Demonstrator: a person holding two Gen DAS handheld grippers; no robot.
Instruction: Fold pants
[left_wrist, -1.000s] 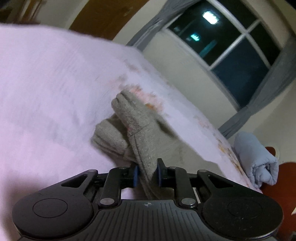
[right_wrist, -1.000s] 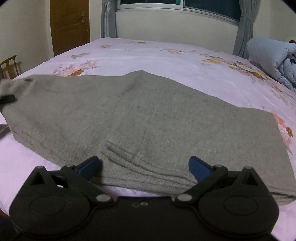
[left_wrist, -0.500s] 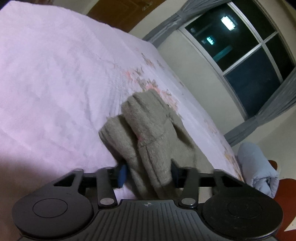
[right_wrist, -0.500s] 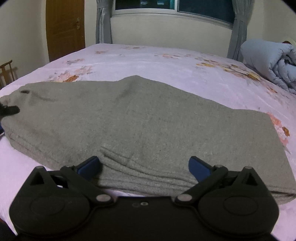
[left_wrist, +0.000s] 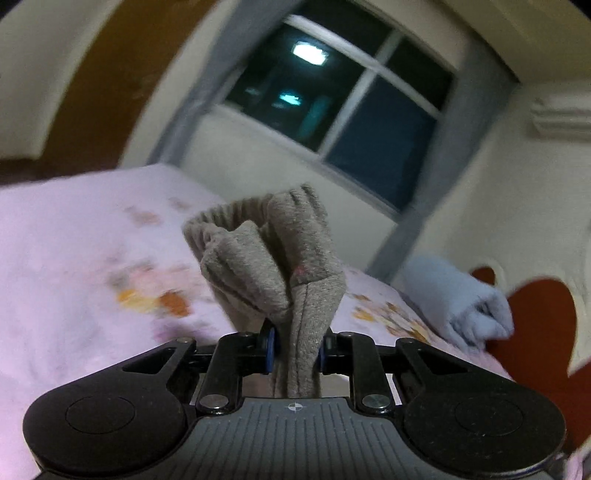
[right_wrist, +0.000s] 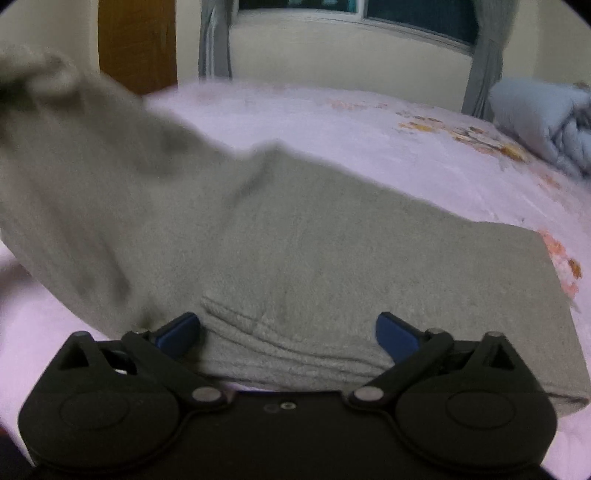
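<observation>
Grey fleece pants (right_wrist: 332, 266) lie folded lengthwise on the pink floral bed sheet (right_wrist: 332, 129). My left gripper (left_wrist: 294, 350) is shut on the ribbed cuff end of the pants (left_wrist: 280, 266) and holds it up above the bed. In the right wrist view that lifted end (right_wrist: 55, 122) rises blurred at the left. My right gripper (right_wrist: 288, 332) is open, its blue pads either side of the near edge of the pants, low over the fabric.
A rolled pale blue duvet (right_wrist: 535, 118) lies at the bed's far right; it also shows in the left wrist view (left_wrist: 461, 302). A window with grey curtains (right_wrist: 487, 62) and a wooden door (right_wrist: 136, 40) stand behind the bed. A red headboard (left_wrist: 535, 325) is at the right.
My left gripper opened briefly, then shut again on the cuff end and lifted it off the bed. The right gripper stayed open and still at the near edge.
</observation>
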